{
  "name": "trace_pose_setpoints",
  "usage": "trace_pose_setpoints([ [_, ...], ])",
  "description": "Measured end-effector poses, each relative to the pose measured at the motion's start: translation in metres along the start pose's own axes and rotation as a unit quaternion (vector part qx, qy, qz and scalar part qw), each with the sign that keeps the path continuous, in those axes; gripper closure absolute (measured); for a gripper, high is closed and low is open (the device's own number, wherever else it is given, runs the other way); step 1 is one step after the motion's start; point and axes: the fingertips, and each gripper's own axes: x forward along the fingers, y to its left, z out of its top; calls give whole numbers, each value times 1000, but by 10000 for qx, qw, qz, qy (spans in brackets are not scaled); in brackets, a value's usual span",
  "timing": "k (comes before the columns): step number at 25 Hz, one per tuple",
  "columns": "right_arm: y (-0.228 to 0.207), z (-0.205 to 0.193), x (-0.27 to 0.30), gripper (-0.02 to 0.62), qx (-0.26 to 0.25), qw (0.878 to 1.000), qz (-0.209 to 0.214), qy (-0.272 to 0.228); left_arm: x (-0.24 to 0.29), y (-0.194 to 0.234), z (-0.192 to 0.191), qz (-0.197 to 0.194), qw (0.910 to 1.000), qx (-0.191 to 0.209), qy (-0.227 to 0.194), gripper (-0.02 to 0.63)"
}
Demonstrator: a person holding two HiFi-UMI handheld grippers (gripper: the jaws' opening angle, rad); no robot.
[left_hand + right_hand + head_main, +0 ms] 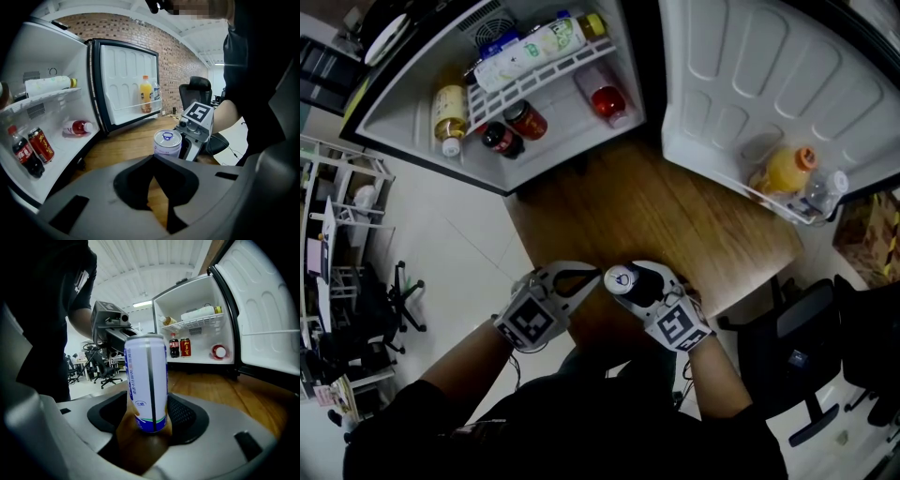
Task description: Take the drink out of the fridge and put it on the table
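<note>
The drink, a white and blue can [623,278] [167,143] [147,380], stands upright on the wooden table [675,216] near its front edge. My right gripper [637,285] [147,414] is open around it. A strip of table shows between the left pad and the can, and the right pad lies close alongside it. My left gripper [595,275] [152,158] is shut just left of the can, its tips meeting on nothing. In the left gripper view the right gripper's marker cube [201,114] shows behind the can.
The fridge [412,122] stands open at the table's far side. It holds a cola bottle [500,139], a red can [528,120], a red bottle [607,101] and a white bottle [534,47] on the shelf. Its door [750,84] carries an orange bottle [787,169]. An office chair [797,356] stands at right.
</note>
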Motion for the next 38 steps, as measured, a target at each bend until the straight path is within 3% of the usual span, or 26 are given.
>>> trace_pose_setpoints([
  [8,-8,18,-49,295,221,9992,-160,-299,-24,12,1,358,9963,-743,-241,607],
  [12,-13,49,-86,320,379,9962,-306,-727,-58,23,10,723,9897,-1118,-520,607],
  [17,-8,104,-130,374,621,9938,-192,-904,-122,21,41,1343,9665,-1860,-1152,607],
  [21,7,156,-150,414,397,9952,-19,-893,-186,14,60,1733,9407,-2271,-1831,607],
  [22,15,168,-154,461,397,9951,-15,-911,-203,10,59,1789,9357,-2356,-1924,607],
  [27,85,220,-153,542,730,9897,-272,-1201,-309,-19,37,1942,9166,-2524,-2419,607],
  [29,118,237,-146,611,857,9867,-516,-1279,-350,-38,20,1900,9168,-2474,-2495,607],
  [33,195,260,-132,612,998,9805,-871,-1453,-422,-83,-14,1667,9327,-2067,-2441,607],
  [38,273,278,-125,612,1054,9776,-866,-1599,-484,-111,-46,1686,9281,-2174,-2510,607],
])
